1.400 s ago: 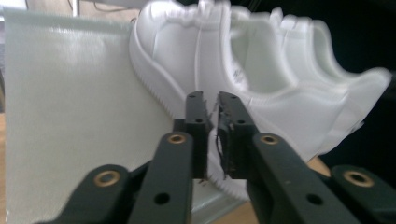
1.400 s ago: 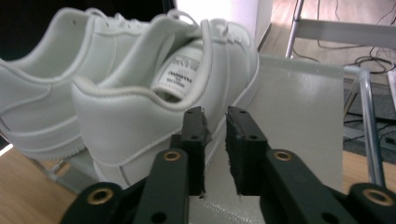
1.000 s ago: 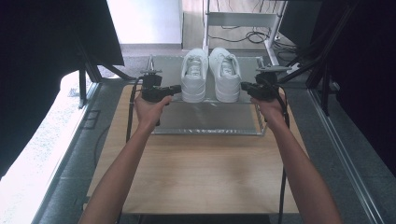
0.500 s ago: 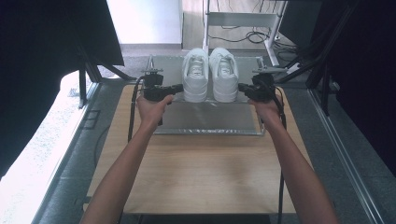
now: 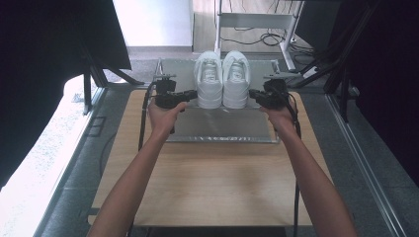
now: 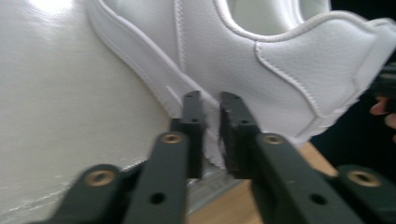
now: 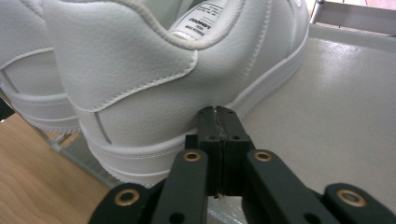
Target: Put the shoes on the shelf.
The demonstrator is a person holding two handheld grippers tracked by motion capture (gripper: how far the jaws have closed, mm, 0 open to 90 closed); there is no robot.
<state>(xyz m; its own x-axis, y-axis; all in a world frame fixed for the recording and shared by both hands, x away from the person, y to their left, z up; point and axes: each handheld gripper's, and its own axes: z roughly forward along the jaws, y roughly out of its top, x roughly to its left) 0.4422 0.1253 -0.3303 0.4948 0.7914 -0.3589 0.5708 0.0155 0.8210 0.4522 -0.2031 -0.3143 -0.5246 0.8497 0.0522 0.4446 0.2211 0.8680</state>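
A: Where are the white sneakers (image 5: 222,79) parked?

B: Side by side on the grey tray (image 5: 222,131), toward its far edge; bare tray is left in front.

A: And the tongs?

B: Left gripper (image 6: 211,122) is seen barely parted at the left heel, nothing pinched. Right gripper (image 7: 217,125) is pressed fully closed, empty, against the right sole.

two white shoes (image 5: 222,79), two tools (image 5: 187,95), one tray (image 5: 222,126)
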